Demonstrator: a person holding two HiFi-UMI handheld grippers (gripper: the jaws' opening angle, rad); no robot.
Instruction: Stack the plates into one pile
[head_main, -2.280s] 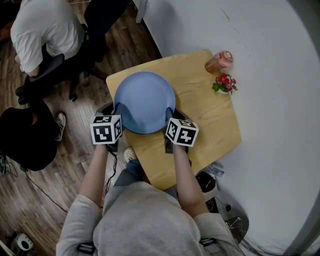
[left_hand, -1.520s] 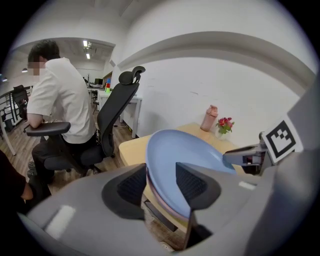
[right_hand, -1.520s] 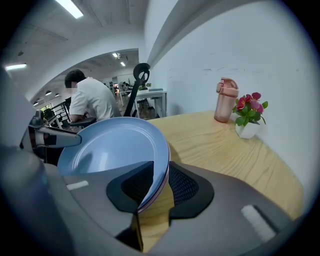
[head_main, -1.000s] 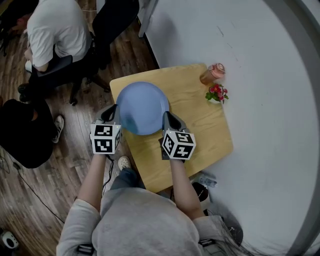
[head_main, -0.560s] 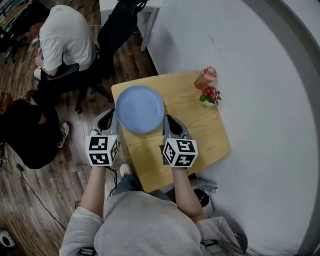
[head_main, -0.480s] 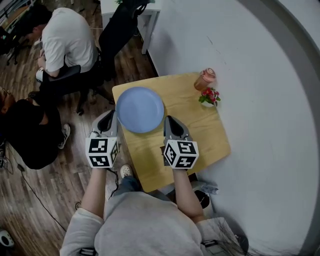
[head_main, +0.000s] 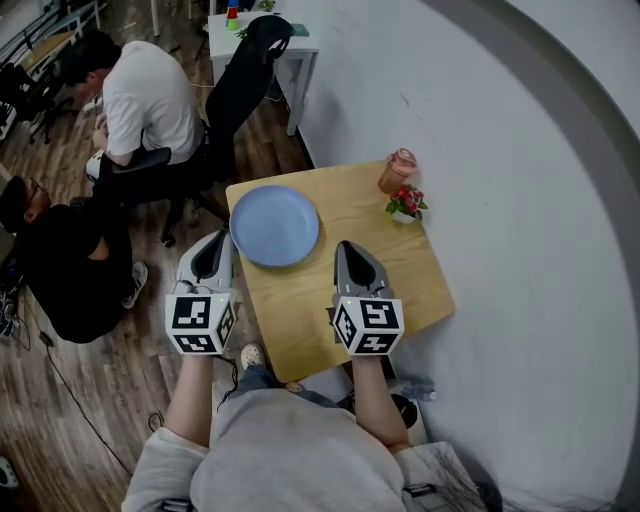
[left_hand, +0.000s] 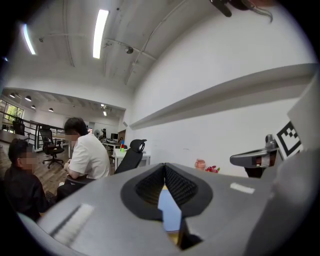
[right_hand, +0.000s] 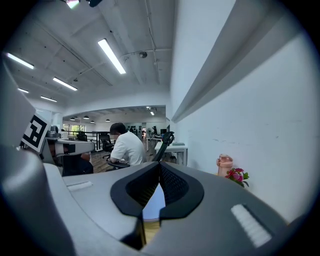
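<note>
The round blue plate (head_main: 275, 225) lies flat on the square wooden table (head_main: 385, 285) and looks like the finished pile. That would explain why the left gripper (head_main: 213, 250) and right gripper (head_main: 349, 258) flank it without touching, each with jaws together and empty. Right of the plate stand a pink jar (head_main: 398, 171) and a small red-flower pot (head_main: 405, 203), and nothing blocks the plate.

White wall (head_main: 520, 150), wood plank floor (head_main: 90, 400), black office chair (head_main: 240, 80), ceiling strip lights (left_hand: 100, 32)
</note>
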